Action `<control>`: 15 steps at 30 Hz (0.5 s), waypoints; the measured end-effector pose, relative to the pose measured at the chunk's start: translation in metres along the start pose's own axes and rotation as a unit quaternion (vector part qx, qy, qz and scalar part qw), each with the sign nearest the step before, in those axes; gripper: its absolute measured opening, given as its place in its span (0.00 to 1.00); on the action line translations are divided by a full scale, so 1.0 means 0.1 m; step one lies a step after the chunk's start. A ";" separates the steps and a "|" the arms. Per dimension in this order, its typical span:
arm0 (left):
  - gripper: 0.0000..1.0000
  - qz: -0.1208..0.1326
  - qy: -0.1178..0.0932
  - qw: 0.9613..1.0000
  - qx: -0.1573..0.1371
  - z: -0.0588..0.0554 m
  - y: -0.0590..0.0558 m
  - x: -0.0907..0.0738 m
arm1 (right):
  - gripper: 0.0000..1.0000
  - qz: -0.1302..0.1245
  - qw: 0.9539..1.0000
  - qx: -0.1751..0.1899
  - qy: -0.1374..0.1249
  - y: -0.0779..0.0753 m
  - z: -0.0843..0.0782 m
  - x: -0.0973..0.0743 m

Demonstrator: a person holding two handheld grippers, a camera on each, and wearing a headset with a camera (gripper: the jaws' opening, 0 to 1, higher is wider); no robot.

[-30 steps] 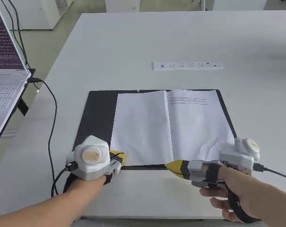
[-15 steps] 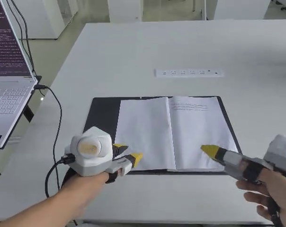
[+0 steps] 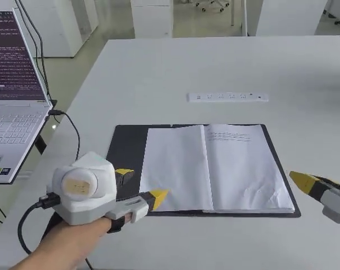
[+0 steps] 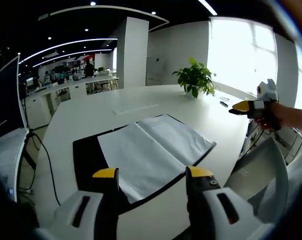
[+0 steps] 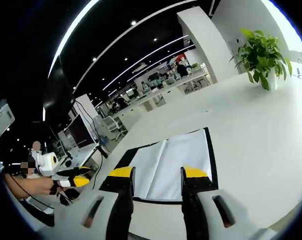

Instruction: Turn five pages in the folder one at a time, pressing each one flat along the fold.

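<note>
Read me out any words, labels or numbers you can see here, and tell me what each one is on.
Laptop screen: rows of pale text on a dark window, too small to read.
Right page of the folder: a few lines at its top, too blurred to read.
Power strip: no legible marking.
Nothing can be quoted.

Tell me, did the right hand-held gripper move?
Yes. The right hand-held gripper slid rightward from the fold of the folder to past its right edge.
</note>
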State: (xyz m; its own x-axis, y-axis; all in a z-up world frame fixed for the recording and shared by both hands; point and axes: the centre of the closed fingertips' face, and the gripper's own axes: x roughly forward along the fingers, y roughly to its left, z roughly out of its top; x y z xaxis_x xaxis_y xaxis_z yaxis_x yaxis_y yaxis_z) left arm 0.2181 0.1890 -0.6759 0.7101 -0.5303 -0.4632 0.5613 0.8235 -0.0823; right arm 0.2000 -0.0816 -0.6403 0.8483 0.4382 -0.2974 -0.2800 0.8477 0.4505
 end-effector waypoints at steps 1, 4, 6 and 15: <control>0.55 0.001 0.002 1.000 0.001 0.00 0.00 -0.02 | 0.37 -0.001 1.000 -0.011 0.003 0.00 -0.02 -0.03; 0.60 0.006 -0.001 1.000 -0.003 -0.01 0.00 -0.11 | 0.38 -0.006 1.000 -0.009 0.002 -0.01 -0.09 -0.10; 0.62 0.008 0.004 1.000 0.000 -0.03 -0.01 -0.16 | 0.40 -0.013 1.000 -0.011 0.003 -0.05 -0.14 -0.16; 0.66 0.022 0.007 0.999 -0.022 -0.10 0.02 -0.30 | 0.43 -0.040 0.999 -0.016 0.010 -0.27 -0.23 -0.31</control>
State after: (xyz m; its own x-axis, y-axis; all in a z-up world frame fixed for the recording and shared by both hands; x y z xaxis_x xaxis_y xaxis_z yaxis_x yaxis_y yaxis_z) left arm 0.1937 0.2083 -0.6708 0.7282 -0.4901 -0.4790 0.5096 0.8546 -0.0997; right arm 0.1711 -0.1109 -0.6623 0.8598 0.3740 -0.3476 -0.2259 0.8891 0.3980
